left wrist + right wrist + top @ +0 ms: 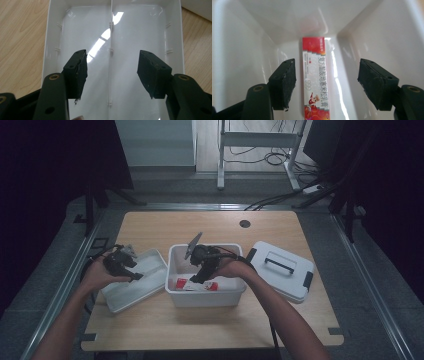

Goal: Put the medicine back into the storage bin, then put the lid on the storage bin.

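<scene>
A deep white box (177, 254) stands mid-table with a long red and white carton (187, 285) lying flat on its floor. My right gripper (197, 280) reaches down into the box, open, jaws straddling the carton (315, 80) without touching it. To the left lies a shallow white tray (150, 287) split by a centre divider (110, 60). My left gripper (138, 276) hovers open just over the tray (51, 32), nothing between its jaws.
The box's white lid (281, 268) with a dark handle and side clips rests on the table to the right of the box. A round cable hole (244, 224) sits near the table's far edge. Bare wood lies in front and behind.
</scene>
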A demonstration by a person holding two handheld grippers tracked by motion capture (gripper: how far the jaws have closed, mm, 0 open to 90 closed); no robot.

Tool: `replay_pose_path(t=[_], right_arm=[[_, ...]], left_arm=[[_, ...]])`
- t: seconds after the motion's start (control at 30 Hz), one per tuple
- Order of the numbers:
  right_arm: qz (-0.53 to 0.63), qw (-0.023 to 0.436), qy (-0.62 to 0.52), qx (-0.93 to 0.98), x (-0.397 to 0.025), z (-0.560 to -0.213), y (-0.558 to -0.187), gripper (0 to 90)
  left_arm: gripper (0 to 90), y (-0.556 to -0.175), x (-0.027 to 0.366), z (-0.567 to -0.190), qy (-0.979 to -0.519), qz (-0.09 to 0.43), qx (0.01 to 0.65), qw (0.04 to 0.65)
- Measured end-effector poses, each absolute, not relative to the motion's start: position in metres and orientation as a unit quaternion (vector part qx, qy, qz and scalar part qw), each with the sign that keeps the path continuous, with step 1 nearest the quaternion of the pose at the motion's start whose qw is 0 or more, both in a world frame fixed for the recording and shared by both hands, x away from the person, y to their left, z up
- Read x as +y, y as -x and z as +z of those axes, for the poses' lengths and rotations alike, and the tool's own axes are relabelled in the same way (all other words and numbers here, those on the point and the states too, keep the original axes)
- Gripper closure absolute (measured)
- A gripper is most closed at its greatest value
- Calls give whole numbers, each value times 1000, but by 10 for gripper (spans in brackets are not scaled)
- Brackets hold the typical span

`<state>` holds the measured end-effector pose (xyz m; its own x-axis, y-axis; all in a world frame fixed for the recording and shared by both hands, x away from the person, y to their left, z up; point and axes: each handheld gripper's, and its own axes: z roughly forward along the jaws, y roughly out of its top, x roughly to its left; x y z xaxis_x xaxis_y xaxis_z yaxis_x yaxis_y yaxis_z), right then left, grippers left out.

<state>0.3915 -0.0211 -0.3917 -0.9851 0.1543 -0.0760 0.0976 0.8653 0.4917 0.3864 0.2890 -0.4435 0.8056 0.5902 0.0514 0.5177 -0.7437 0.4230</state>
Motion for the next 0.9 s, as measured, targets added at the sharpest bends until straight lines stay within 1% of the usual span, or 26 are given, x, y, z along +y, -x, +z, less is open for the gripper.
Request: replay_pose_path(t=[0.17, 0.3, 0.5, 0.6, 0.77, 0.9], right_arm=[[274, 69, -85, 955, -38, -377, -388, 316], [283, 71, -101, 951, -52, -372, -387, 320], [292, 76, -106, 947, -64, -369, -384, 317], [299, 77, -108, 945, -70, -366, -381, 318], [302, 85, -108, 943, -77, -361, -378, 325], [303, 88, -112, 942, -80, -359, -378, 324]], left_arm=[[421, -387, 290, -445, -930, 89, 301, 191], [446, -387, 290, -447, -931, 82, 302, 186], [539, -392, 290, -462, -935, 65, 306, 165], [572, -394, 289, -472, -936, 52, 312, 154], [616, -400, 290, -482, -934, 33, 321, 154], [713, -403, 291, -483, -930, 11, 325, 168]])
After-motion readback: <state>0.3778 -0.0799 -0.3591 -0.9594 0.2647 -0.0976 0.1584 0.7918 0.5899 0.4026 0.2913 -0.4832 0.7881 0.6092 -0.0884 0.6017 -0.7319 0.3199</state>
